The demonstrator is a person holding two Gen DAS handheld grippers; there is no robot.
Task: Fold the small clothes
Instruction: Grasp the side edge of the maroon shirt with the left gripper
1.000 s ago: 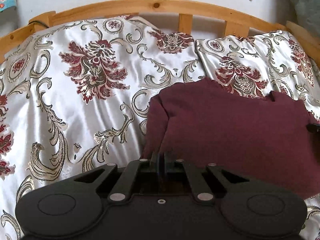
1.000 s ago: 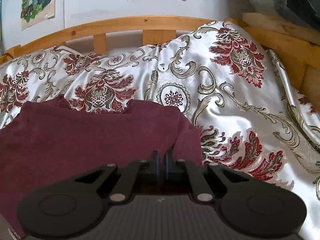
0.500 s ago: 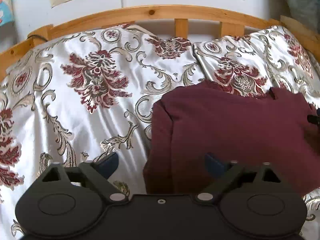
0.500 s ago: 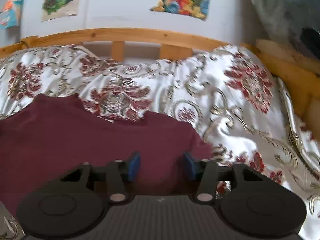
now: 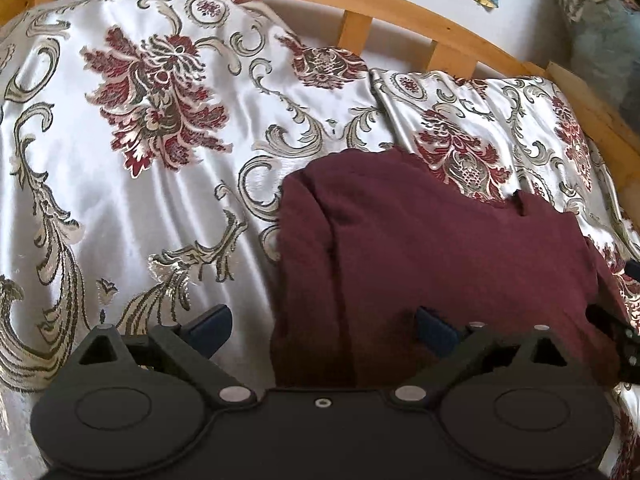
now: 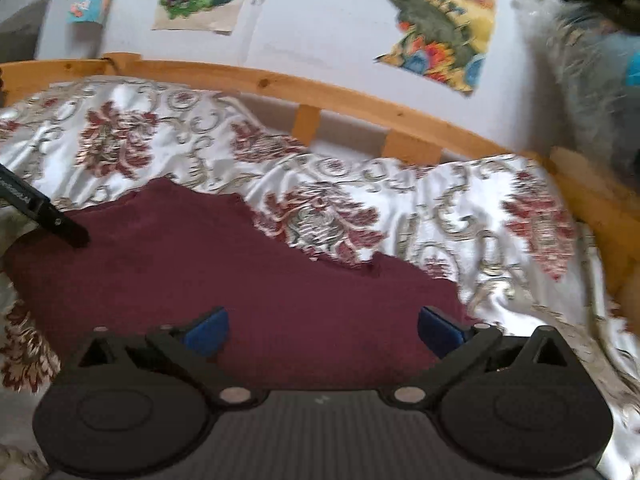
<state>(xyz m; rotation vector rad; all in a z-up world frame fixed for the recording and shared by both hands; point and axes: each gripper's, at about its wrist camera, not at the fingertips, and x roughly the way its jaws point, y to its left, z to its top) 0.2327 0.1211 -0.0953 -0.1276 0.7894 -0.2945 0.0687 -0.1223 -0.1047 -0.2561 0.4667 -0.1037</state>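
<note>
A folded maroon garment (image 5: pixel 440 248) lies flat on the patterned bedspread (image 5: pixel 120 200). My left gripper (image 5: pixel 322 330) hovers at its near left edge, jaws opening wide. The cloth's left border lies under the gap, and neither blue pad presses it. In the right wrist view the maroon garment (image 6: pixel 240 272) fills the lower middle. My right gripper (image 6: pixel 323 334) is over its near right part, jaws opening. The cloth lies below them, not pinched. The left gripper's black finger (image 6: pixel 44 212) shows at the garment's far left, and part of the right gripper (image 5: pixel 628 340) sits at the garment's right edge.
A wooden bed rail (image 5: pixel 360 4) with slats curves along the back, with a wall and colourful pictures (image 6: pixel 444 28) behind it. A grey fluffy thing (image 6: pixel 592 80) stands at the far right. Bare bedspread stretches to the garment's left.
Both grippers went from shut at the garment's near edge to wide open, letting the cloth go. The left gripper dipped closer. The right one shifted sideways and rolled, and its view is blurred.
</note>
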